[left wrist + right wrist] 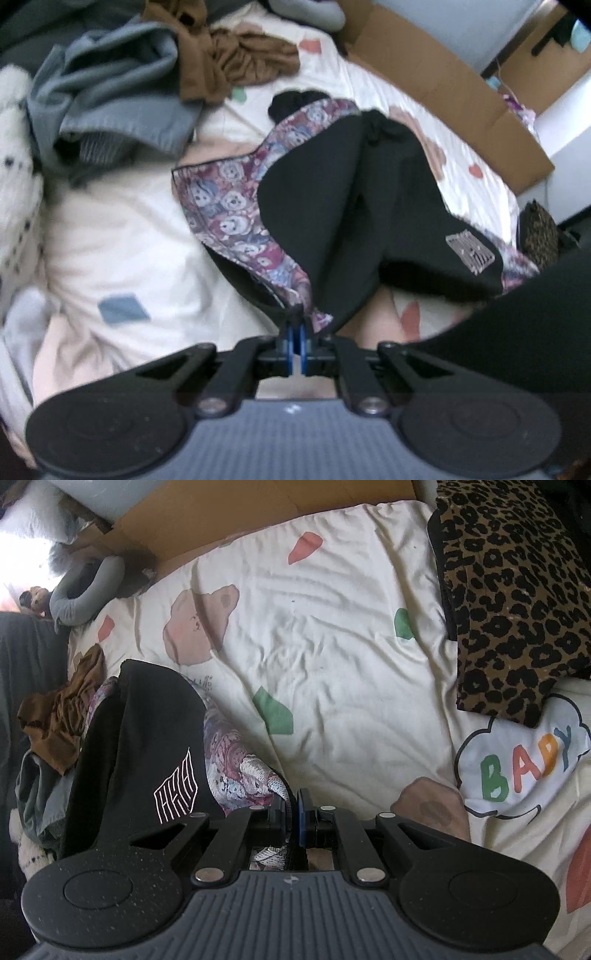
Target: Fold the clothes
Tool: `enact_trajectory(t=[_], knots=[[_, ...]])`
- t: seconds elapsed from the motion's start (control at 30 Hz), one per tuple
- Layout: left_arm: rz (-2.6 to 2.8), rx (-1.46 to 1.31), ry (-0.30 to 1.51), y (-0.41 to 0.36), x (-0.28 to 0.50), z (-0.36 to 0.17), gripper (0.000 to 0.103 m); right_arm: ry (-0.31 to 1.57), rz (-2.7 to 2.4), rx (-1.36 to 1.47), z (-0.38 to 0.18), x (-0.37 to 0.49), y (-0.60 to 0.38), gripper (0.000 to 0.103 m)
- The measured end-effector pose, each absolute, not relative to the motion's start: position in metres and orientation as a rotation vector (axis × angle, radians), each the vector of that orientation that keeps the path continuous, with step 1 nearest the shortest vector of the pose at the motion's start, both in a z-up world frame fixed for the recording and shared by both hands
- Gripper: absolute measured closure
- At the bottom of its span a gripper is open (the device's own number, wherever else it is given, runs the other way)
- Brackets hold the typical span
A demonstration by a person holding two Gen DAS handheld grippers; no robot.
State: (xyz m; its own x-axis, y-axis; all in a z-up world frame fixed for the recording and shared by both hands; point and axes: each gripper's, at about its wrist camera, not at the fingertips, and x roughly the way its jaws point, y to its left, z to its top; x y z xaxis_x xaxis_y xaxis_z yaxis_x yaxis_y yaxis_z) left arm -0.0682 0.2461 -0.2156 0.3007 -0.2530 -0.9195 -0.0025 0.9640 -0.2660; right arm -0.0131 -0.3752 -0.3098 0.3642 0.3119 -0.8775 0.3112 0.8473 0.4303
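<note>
A black garment [354, 199] with a purple bear-print lining [236, 206] and a small white logo patch [470, 251] lies stretched over the cream bedspread [122, 236]. My left gripper [297, 328] is shut on its near edge, black cloth and lining pinched between the blue pads. In the right wrist view the same garment [147, 738] hangs to the left, logo [175, 792] showing. My right gripper [293, 805] is shut on its printed lining [255, 775].
A pile of grey-blue clothes [122, 92] and a brown garment [229, 62] sit at the far left. A cardboard box [443, 88] borders the bed's far side. A leopard-print cloth [513, 602] lies at the right, near a "BABY" print [524, 764].
</note>
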Motion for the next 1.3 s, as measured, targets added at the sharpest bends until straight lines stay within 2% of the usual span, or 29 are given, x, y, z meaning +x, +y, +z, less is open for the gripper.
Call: enact_trajectory(t=[0.37,0.5,0.57,0.8,1.3], knots=[[-0.172,-0.253,1.399,0.265,-0.101,-0.227,0.098,1.318,0.040,0.541,-0.325,-0.041,-0.370,0.097],[-0.179,-0.234,1.355,0.268,-0.092,-0.206,0.088,1.331,0.059,0.502,-0.323,-0.045,-0.369,0.095],[-0.182,-0.205,1.323,0.265,-0.080,-0.198,0.087,1.321,0.059,0.495,-0.321,-0.044,-0.371,0.091],[-0.184,-0.147,1.213,0.254,-0.012,-0.194,0.079,1.263,0.101,0.491,-0.317,-0.023,-0.373,0.091],[-0.246,-0.098,1.125,0.208,0.104,-0.249,0.067,1.227,0.231,0.448,-0.348,0.056,-0.344,0.091]])
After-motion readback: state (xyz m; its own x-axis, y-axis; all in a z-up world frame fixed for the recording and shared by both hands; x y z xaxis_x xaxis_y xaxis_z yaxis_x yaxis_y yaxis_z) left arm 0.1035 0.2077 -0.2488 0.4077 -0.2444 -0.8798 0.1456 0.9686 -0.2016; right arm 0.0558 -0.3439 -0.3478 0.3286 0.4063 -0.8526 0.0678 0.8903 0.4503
